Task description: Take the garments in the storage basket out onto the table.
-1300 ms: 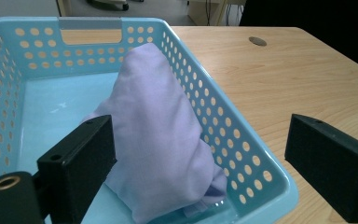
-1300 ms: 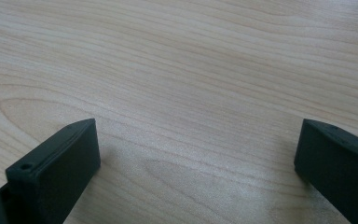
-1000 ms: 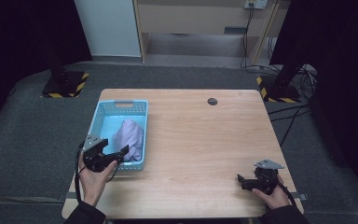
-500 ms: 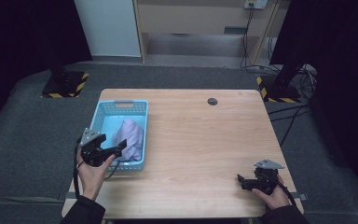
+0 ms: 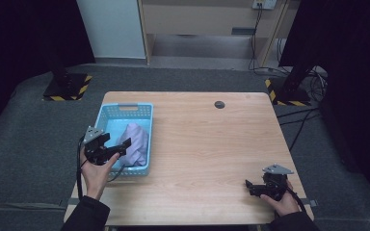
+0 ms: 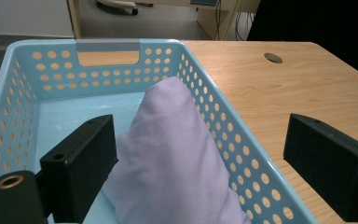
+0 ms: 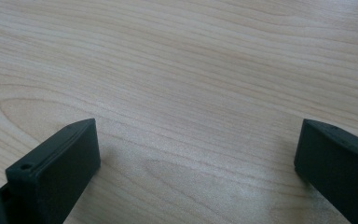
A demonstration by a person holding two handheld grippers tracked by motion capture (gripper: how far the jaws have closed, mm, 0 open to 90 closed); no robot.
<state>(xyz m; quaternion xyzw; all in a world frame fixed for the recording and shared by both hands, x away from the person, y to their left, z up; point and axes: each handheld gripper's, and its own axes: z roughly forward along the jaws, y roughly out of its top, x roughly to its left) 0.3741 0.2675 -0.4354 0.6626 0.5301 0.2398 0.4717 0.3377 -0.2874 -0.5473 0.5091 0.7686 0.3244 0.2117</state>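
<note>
The lilac cloth (image 5: 136, 143) lies bunched inside the pale blue basket (image 5: 125, 109) at the table's (image 5: 212, 144) left side, heaped against the basket's right wall, as the left gripper view (image 6: 177, 154) shows plainly; our left gripper (image 5: 110, 150) now hangs over the basket's near left part with its jaws wide, one inside the basket beside the cloth and the other out past the right wall, so that they straddle cloth and wall without touching either; over the last second this gripper has drawn left and a little back from the cloth, which we judge to mean we are lining up again for the pick-up rather than closing; our right gripper (image 5: 256, 185) has stayed low at the table's near right corner, jaws wide over bare wood (image 7: 191, 93), holding nothing.
</note>
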